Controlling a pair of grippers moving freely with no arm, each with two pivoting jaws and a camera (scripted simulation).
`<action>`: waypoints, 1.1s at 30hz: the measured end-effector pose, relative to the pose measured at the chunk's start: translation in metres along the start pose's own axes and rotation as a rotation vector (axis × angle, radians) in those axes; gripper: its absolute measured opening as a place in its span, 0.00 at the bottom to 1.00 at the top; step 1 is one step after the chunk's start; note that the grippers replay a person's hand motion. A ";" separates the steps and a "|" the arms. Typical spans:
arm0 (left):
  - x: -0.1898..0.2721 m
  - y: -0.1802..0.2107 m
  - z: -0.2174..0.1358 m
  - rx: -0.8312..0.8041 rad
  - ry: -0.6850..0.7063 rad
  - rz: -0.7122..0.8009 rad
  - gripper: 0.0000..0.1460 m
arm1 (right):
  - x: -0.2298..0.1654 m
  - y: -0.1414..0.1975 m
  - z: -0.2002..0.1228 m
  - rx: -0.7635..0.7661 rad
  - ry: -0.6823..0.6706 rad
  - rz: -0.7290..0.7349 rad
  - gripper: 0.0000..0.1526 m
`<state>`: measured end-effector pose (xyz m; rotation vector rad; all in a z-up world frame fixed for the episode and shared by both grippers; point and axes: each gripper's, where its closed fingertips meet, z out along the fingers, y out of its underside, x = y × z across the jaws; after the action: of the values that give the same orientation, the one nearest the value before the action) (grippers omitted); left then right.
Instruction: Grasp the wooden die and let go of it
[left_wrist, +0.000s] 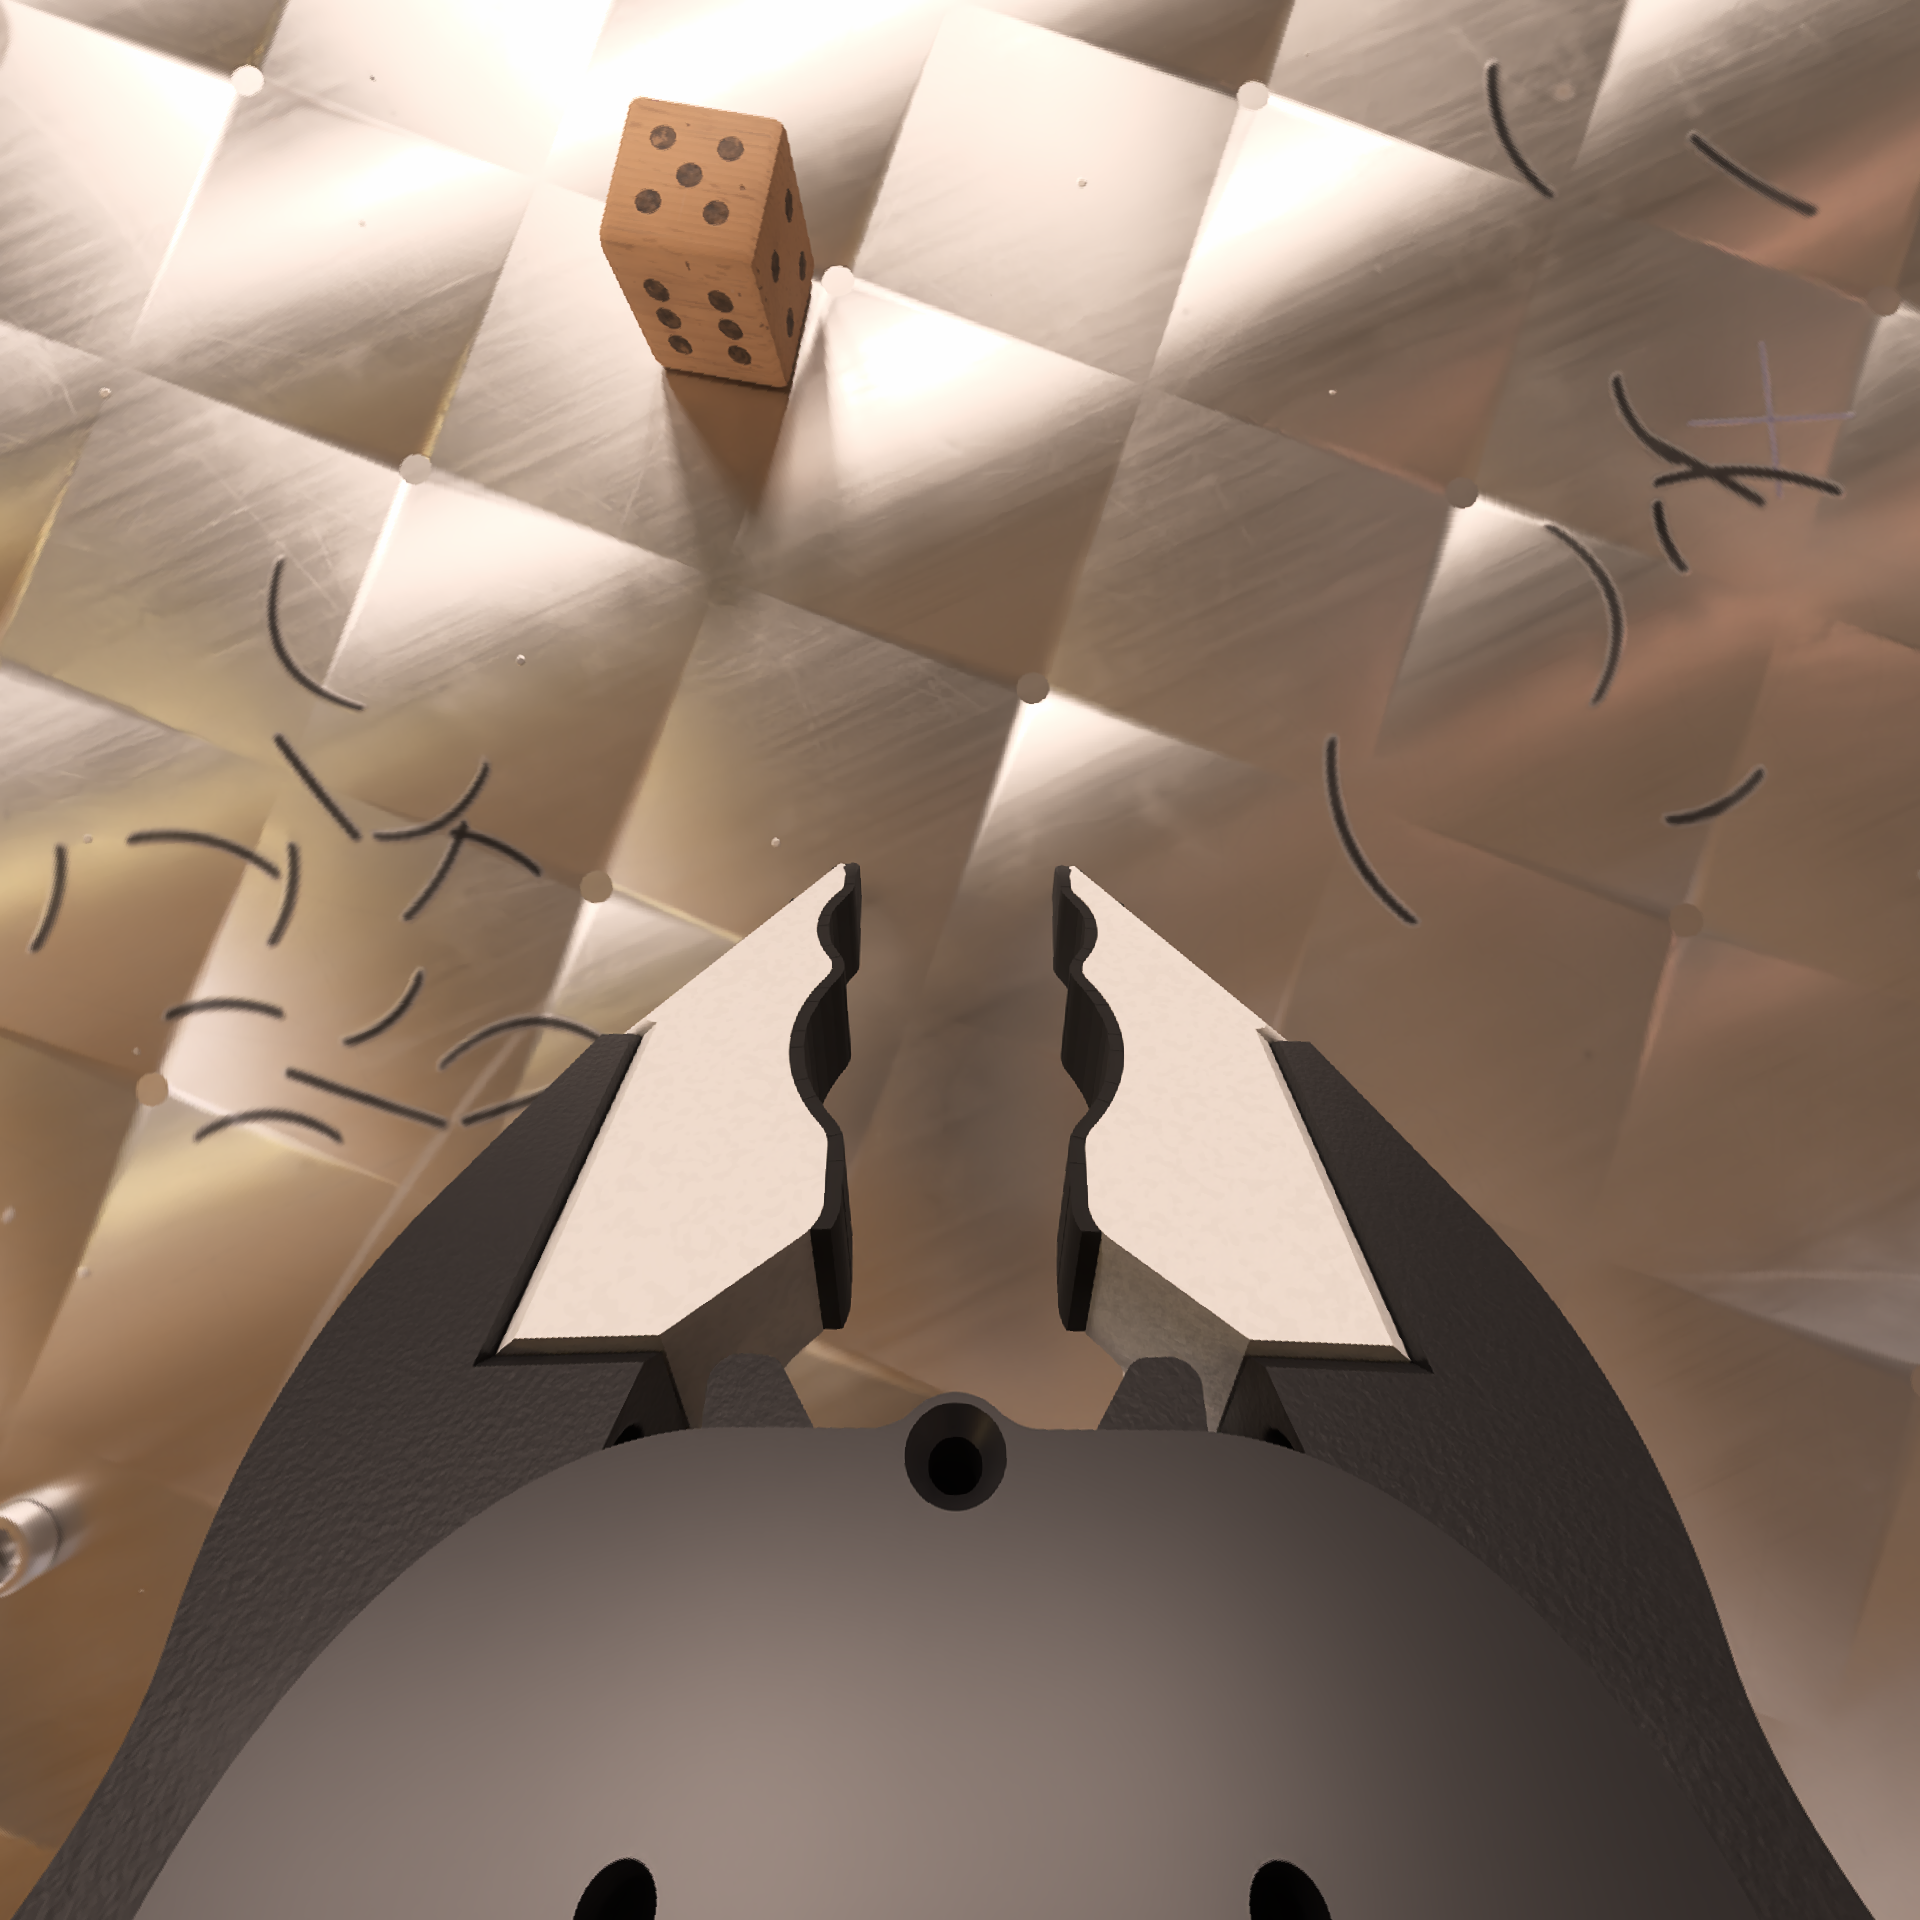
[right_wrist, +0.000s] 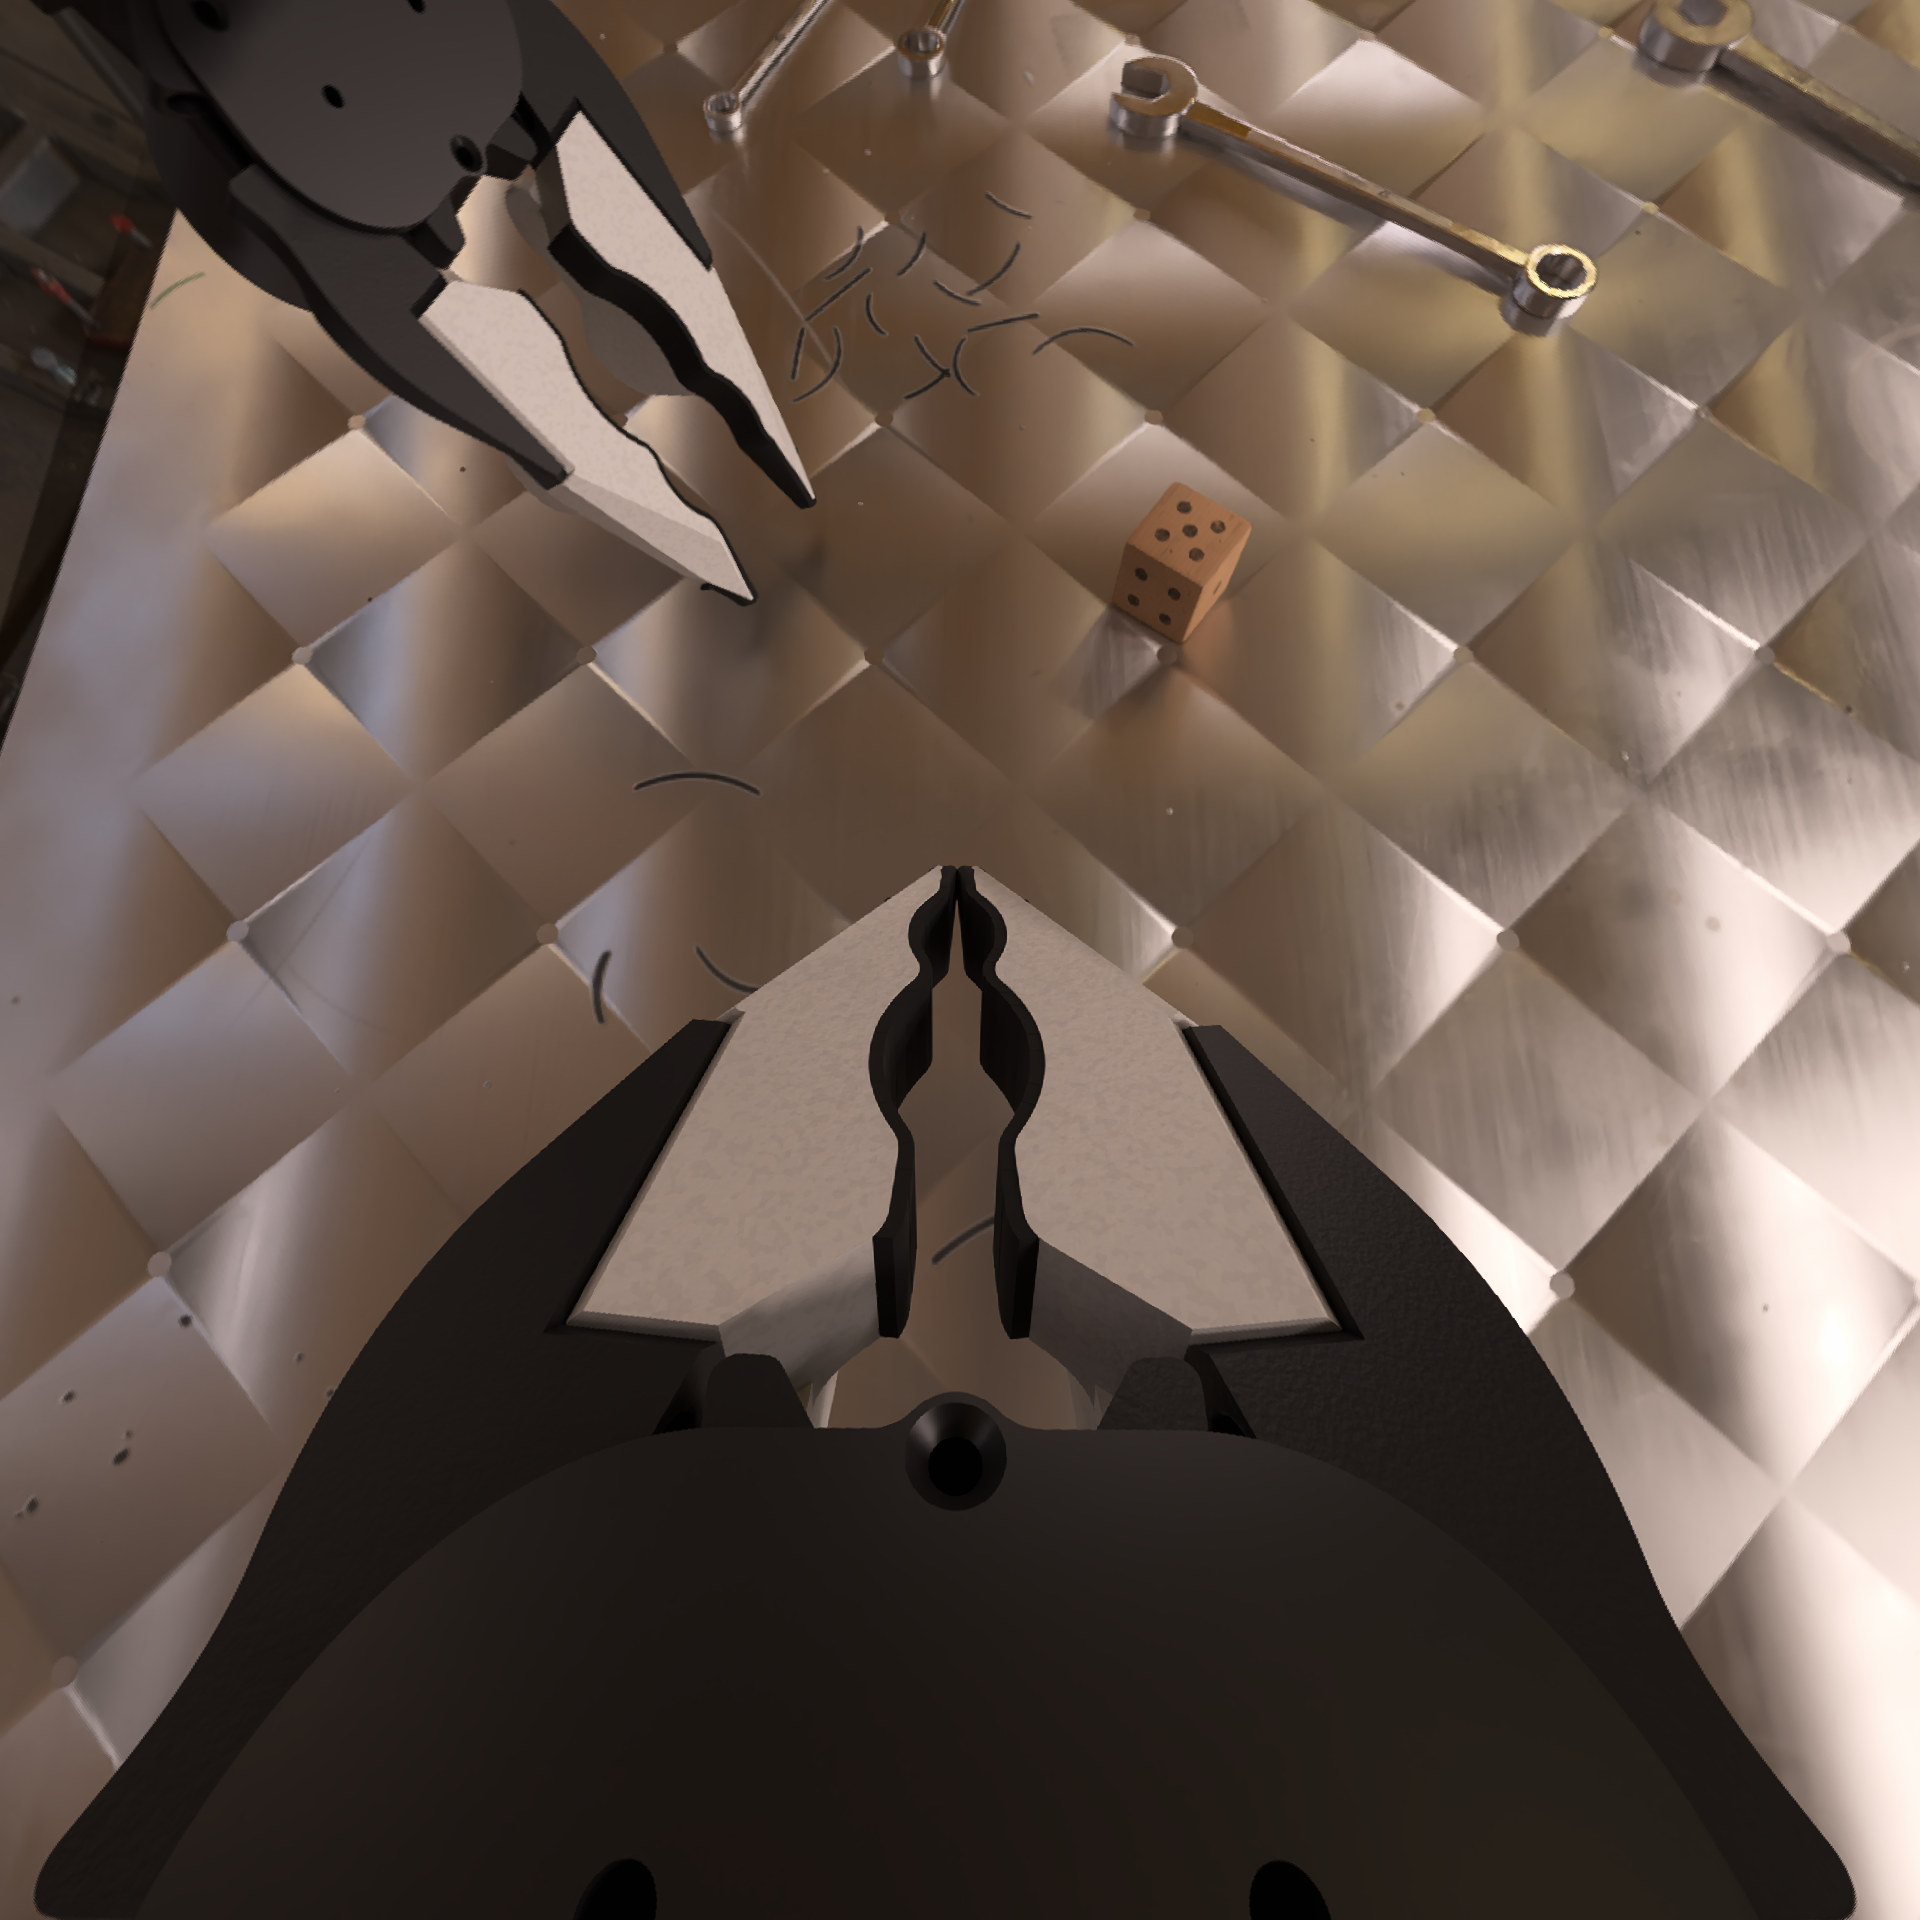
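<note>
A wooden die (left_wrist: 709, 241) with black pips rests on the brushed metal table (left_wrist: 1143, 582), far ahead and a little left of my left gripper (left_wrist: 956, 883). The left gripper is open and empty, with a clear gap between its fingertips. In the right wrist view the die (right_wrist: 1182, 561) lies ahead and to the right of my right gripper (right_wrist: 958, 873), which is shut and empty. The left gripper (right_wrist: 774, 551) also shows at the upper left of that view, open, tips close to the table and left of the die.
Several metal wrenches lie at the far side of the table: a long one (right_wrist: 1351, 187), another at the top right (right_wrist: 1766, 83) and smaller ones (right_wrist: 769, 62). Dark curved scratch marks (right_wrist: 914, 301) lie on the tabletop. The table's left edge (right_wrist: 94, 540) is near.
</note>
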<state>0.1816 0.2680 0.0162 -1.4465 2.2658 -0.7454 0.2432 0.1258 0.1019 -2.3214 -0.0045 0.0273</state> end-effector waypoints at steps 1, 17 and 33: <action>-0.001 -0.001 0.001 -0.012 0.002 0.002 0.26 | 0.000 0.003 -0.003 0.011 0.003 0.011 0.00; -0.021 -0.047 0.034 -0.227 0.159 0.300 0.24 | 0.023 0.050 -0.051 0.135 0.071 0.157 0.00; -0.015 -0.046 0.036 -0.274 0.221 0.455 0.28 | 0.042 0.072 -0.057 0.214 0.073 0.213 0.00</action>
<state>0.2411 0.2576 0.0154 -0.9176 2.8151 -0.4819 0.2862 0.0357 0.0872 -2.0989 0.2702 0.0488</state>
